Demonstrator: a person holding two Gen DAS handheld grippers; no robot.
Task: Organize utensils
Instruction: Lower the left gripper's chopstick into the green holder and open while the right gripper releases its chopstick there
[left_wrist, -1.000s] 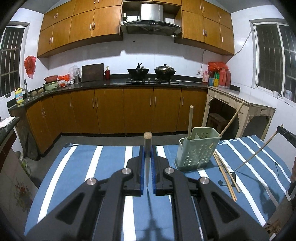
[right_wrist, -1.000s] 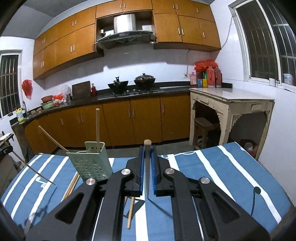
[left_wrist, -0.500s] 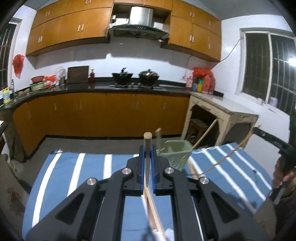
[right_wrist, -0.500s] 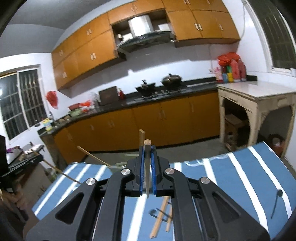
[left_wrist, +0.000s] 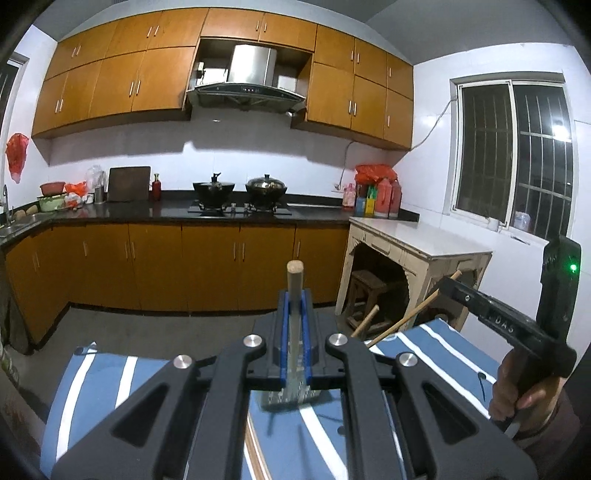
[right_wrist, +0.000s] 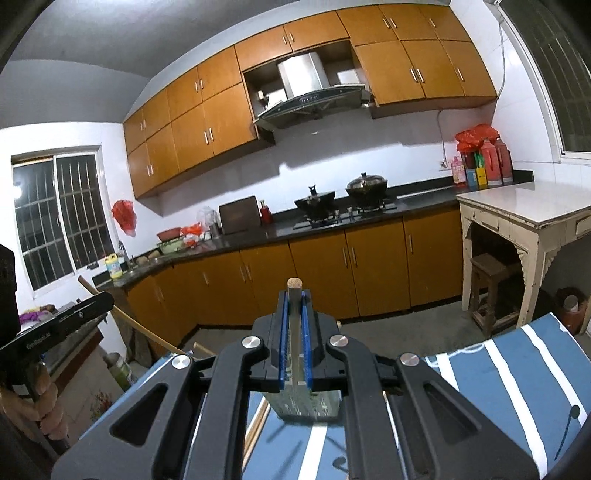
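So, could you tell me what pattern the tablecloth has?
Blue with white stripes; the tablecloth shows best in the right wrist view.

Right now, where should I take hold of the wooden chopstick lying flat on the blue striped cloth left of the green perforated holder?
Grip the wooden chopstick on its visible stretch, coming straight down, jaws across its length. It lies flat, thin, close beside the green perforated holder, so keep left of that. The right gripper first has to release its wooden stick.
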